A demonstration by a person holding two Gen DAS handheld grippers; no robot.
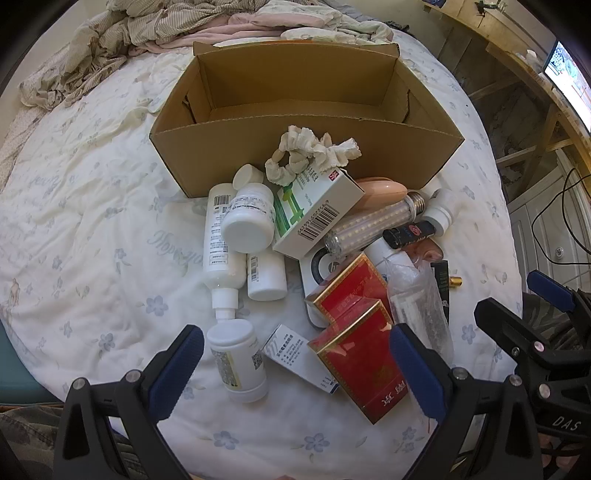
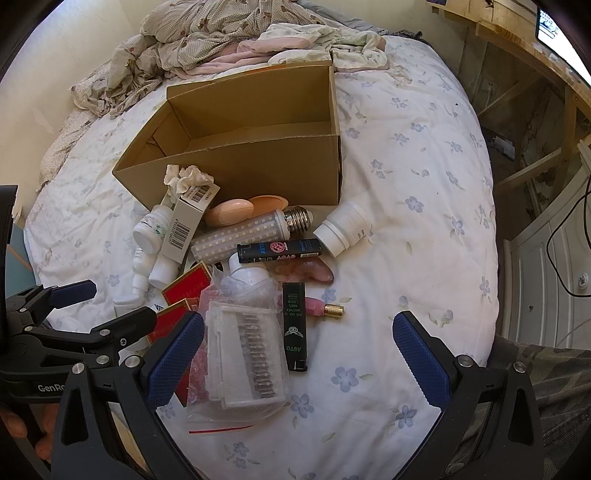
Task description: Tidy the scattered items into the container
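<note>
- Left gripper (image 1: 295, 365) hangs low over the near edge of the pile, aimed toward the box; its blue-padded fingers (image 1: 177, 373) are spread wide and hold nothing
- Between those fingers lie a small white pill bottle (image 1: 238, 363) on its side, a small white medicine carton (image 1: 301, 363) and two red packs (image 1: 354, 332), none of them gripped
- Right gripper (image 2: 298, 360) sits level beside the left one, pointing the same way; its fingers (image 2: 421, 363) are also wide apart and empty
- Its left finger is just beside a clear plastic bag (image 2: 240, 350) holding a clear case; a black lighter (image 2: 295, 326) lies lengthwise in the gap, with a small pink and gold tube (image 2: 325, 309) next to it
- Farther out: a second black lighter (image 2: 279, 250), an LED corn bulb (image 2: 251, 234), a white jar (image 2: 343, 229) on its side, and a peach oval item (image 2: 229, 211)
- On the left side of the pile: a tall white bottle (image 1: 221, 236), a white jar (image 1: 249, 221) atop it, a green and white barcoded box (image 1: 319, 210), and a cream scrunchie (image 1: 310, 153) against the box wall
- The open cardboard box (image 1: 306, 146) stands on the floral bedspread (image 1: 92, 221) just behind the pile, nothing visible inside it
- Rumpled clothes (image 1: 147, 29) lie behind the box
</note>
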